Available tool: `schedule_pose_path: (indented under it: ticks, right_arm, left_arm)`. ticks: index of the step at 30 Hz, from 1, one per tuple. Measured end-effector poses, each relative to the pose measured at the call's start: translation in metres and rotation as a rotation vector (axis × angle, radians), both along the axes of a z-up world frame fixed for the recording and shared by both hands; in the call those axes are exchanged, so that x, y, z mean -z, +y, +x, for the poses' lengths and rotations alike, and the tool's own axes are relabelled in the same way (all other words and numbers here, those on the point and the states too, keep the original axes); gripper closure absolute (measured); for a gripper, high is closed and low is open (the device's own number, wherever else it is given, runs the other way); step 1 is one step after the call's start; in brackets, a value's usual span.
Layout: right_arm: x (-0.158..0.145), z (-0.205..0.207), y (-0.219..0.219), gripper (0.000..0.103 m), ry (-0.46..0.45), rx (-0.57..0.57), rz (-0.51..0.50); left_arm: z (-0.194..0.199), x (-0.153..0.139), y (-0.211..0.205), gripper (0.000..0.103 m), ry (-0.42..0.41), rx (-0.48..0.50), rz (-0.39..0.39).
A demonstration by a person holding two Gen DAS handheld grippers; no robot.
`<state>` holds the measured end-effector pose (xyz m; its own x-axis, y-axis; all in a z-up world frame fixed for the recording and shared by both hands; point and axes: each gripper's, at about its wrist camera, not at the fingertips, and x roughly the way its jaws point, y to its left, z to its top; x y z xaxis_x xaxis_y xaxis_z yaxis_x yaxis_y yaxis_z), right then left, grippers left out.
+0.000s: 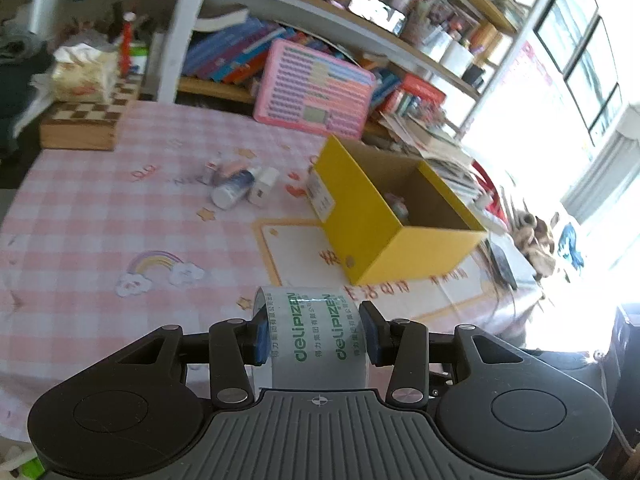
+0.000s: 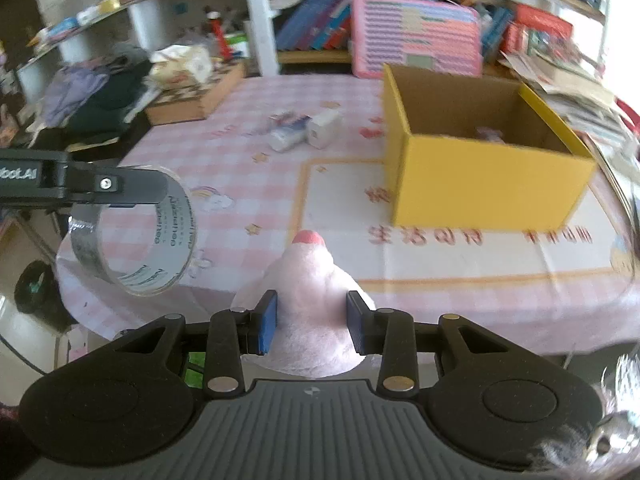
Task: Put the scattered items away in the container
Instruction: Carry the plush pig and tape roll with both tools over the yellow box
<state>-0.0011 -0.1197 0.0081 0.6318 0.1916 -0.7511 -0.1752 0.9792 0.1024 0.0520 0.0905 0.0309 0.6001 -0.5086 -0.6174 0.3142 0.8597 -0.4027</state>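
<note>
Left claw (image 1: 316,334) clamped on tape roll (image 1: 316,336), right claw (image 2: 312,322) on pink plush (image 2: 310,300), both aloft.

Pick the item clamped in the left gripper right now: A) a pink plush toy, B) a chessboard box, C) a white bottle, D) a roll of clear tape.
D: the left gripper has its pads closed on the roll of clear tape with green lettering.

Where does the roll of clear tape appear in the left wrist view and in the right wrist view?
Left wrist view: the roll of clear tape sits bottom centre, clamped between the blue pads of the left hand-held gripper.
Right wrist view: the same roll hangs at the left edge, above the table corner.
Shared landmark: the yellow cardboard box, right of centre in both views.
</note>
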Motion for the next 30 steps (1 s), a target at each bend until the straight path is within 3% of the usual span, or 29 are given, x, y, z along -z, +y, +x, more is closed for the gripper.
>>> schedule_pose_path:
  ticks: [10, 30]
  right_arm:
    - [0.002, -0.011, -0.038, 0.069, 0.022, 0.128, 0.005]
    - [-0.011, -0.011, -0.112, 0.069, 0.002, 0.286, -0.039]
  left_arm:
    - [0.011, 0.006, -0.037, 0.061, 0.043, 0.139, -0.022]
    - [0.044, -0.006, -0.116, 0.061, 0.002, 0.288, -0.058]
